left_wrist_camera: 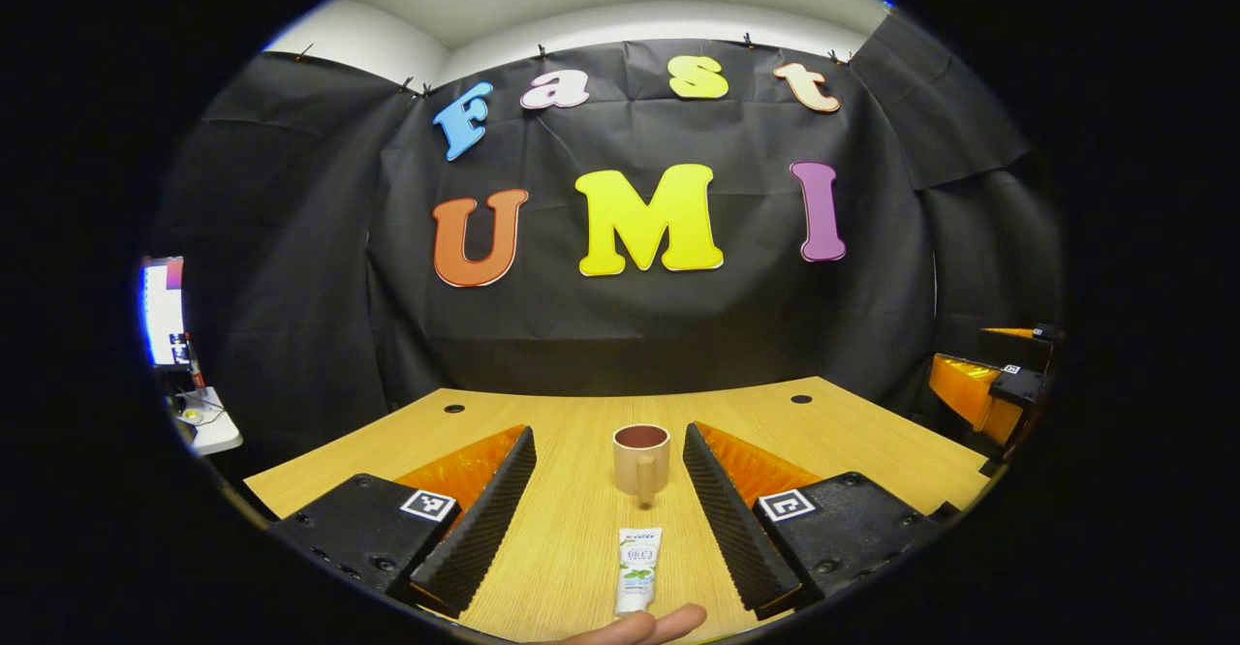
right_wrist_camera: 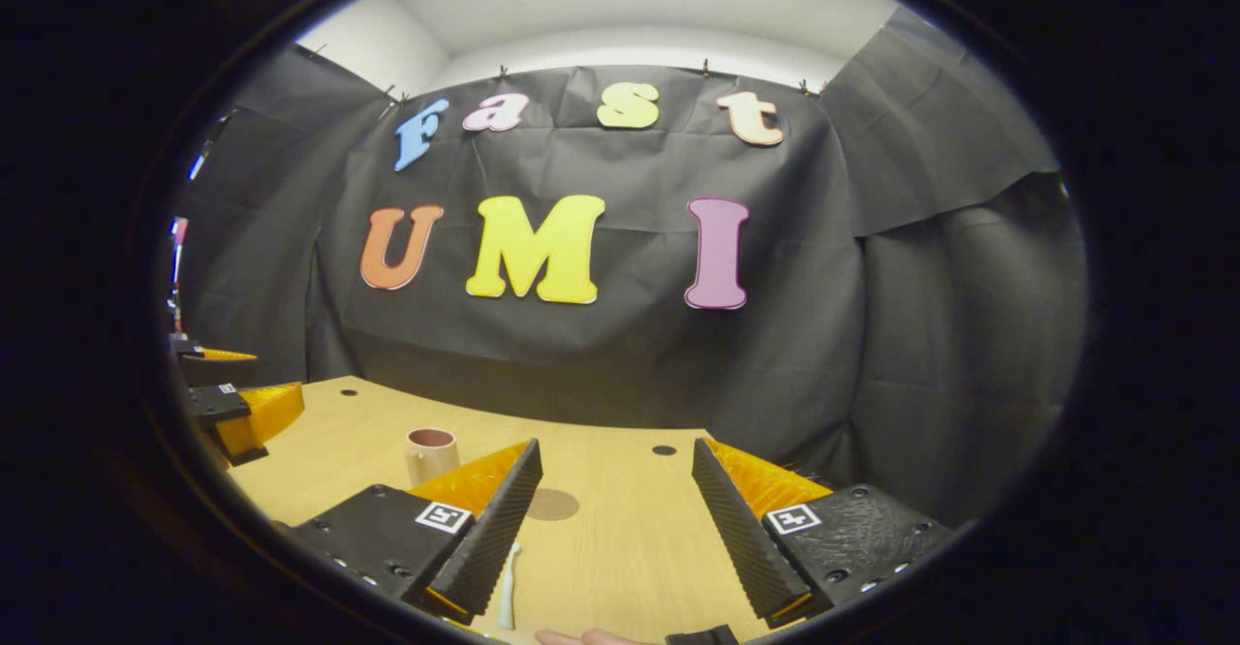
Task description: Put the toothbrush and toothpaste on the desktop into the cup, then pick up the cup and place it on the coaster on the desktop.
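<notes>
1. In the left gripper view the wooden surface (left_wrist_camera: 581,529) runs from the bottom of the frame back to the black cloth wall; its far edge crosses the middle of the frame, with a small round hole near each far corner. Bare wood lies open on both sides of the cup (left_wrist_camera: 640,461).
2. The cup stands upright in the lower centre, handle facing the camera. The toothpaste (left_wrist_camera: 637,569) lies flat just below it, lengthwise, and apart from it.
3. The left gripper (left_wrist_camera: 607,519) is spread wide and holds nothing; cup and toothpaste sit in the gap between its fingers, touched by neither. A fingertip (left_wrist_camera: 644,626) shows at the bottom edge.
4. In the right gripper view the right gripper (right_wrist_camera: 612,529) is likewise wide apart and empty above bare wood.
5. The round coaster (right_wrist_camera: 553,504) lies just right of its left finger. The toothbrush (right_wrist_camera: 506,587) pokes out at lower left, and the cup (right_wrist_camera: 430,453) stands farther left.
</notes>
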Action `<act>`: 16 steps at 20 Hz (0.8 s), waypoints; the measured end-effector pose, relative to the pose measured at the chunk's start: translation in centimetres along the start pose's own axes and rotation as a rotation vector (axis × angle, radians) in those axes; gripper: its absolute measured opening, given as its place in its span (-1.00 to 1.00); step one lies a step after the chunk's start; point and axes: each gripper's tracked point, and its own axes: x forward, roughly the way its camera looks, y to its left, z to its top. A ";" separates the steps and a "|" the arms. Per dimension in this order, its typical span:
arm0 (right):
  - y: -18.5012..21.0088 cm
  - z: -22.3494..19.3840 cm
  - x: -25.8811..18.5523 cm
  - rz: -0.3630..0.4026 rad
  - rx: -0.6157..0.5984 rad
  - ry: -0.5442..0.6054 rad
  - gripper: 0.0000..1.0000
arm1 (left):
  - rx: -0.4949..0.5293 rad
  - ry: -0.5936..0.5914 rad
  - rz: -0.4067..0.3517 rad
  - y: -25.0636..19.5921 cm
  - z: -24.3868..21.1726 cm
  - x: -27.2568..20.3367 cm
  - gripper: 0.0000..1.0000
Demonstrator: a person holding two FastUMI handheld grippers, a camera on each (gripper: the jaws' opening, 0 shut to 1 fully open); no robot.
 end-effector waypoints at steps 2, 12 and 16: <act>0.1 -0.1 0.0 0.002 -0.002 0.001 0.89 | -0.004 0.008 -0.003 0.0 -0.2 0.1 0.95; -0.2 -0.9 0.6 -0.001 0.004 0.028 0.93 | -0.054 0.126 -0.042 -0.9 -3.7 1.4 0.95; -0.4 -1.1 1.0 -0.004 -0.002 0.035 0.89 | -0.061 0.258 -0.062 -1.6 -7.7 2.3 0.96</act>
